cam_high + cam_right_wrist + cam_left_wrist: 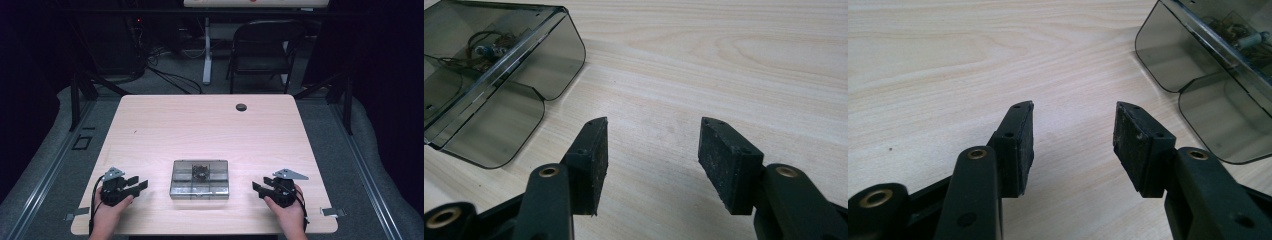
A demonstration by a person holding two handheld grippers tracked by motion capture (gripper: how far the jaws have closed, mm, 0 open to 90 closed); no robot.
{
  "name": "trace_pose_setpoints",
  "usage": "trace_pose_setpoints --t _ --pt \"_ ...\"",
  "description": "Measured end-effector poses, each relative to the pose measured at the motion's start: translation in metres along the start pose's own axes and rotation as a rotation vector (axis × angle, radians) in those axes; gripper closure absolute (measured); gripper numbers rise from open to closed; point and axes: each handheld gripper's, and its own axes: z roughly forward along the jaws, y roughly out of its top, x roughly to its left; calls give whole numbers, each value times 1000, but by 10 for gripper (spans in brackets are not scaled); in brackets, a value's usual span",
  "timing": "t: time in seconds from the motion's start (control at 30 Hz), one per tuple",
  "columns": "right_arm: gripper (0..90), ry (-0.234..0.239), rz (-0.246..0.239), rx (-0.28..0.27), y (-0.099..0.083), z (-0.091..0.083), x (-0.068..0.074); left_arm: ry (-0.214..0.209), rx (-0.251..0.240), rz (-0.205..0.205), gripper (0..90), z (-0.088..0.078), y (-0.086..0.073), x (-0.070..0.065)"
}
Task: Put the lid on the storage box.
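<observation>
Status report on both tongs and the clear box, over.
Left tongs open, empty. Right tongs open, empty. Clear compartment box between them, untouched. Nothing in the way.

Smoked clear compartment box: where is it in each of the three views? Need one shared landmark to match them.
High view: the compartment box sits at the table's near centre, between the left gripper and the right gripper, apart from both.
Left gripper view: top right corner, cut off by the frame.
Right gripper view: top left corner, also cut off.
Shared landmark: the small wired parts in one compartment.
</observation>
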Motion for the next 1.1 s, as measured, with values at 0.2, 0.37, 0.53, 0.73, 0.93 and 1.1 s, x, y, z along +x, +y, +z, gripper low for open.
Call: trace_pose_setpoints --t 0.2,0.37,0.53,0.73,0.93,1.1 --pt "457 -11 1 7 0 2 -3 1 9 -11 506 1 0 2" --pt "457 -11 11 3 -1 3 -5 1 14 -3 505 1 0 1" --pt "457 -5 12 4 -1 5 -4 6 5 -3 503 2 0 1" --pt "457 0 3 11 -1 6 -1 6 4 -3 501 3 0 1" --pt "457 -1 -2 14 -2 7 0 7 6 -1 500 3 0 1" --pt "457 4 -8 18 -2 8 0 6 8 -2 499 4 0 1"
